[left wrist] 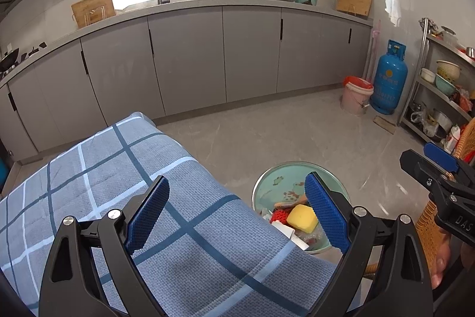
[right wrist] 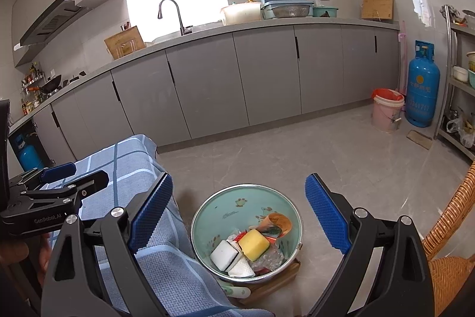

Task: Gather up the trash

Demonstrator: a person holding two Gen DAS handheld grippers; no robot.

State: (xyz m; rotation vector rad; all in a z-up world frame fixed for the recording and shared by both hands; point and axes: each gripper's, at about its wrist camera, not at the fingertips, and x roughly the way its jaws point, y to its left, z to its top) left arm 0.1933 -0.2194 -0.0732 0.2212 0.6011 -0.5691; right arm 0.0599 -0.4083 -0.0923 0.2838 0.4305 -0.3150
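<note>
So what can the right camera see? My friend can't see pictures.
An open tool hangs over a green bin holding a yellow sponge and other trash. A blue checked cloth is beside it, grey kitchen cabinets behind.

- Top of the bin [right wrist: 207, 210] is wide open, straight drop in from above.
- Checked cloth [right wrist: 166, 251] hangs right against its left side, so that side's blocked.
- Wicker chair [right wrist: 448, 216] crowds the right.
- Floor [right wrist: 297, 150] beyond is open up to the cabinets [right wrist: 237, 79].

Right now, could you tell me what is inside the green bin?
The bin holds a yellow sponge, a white block, paper and an orange wrapper; whatever lies underneath is covered.
</note>
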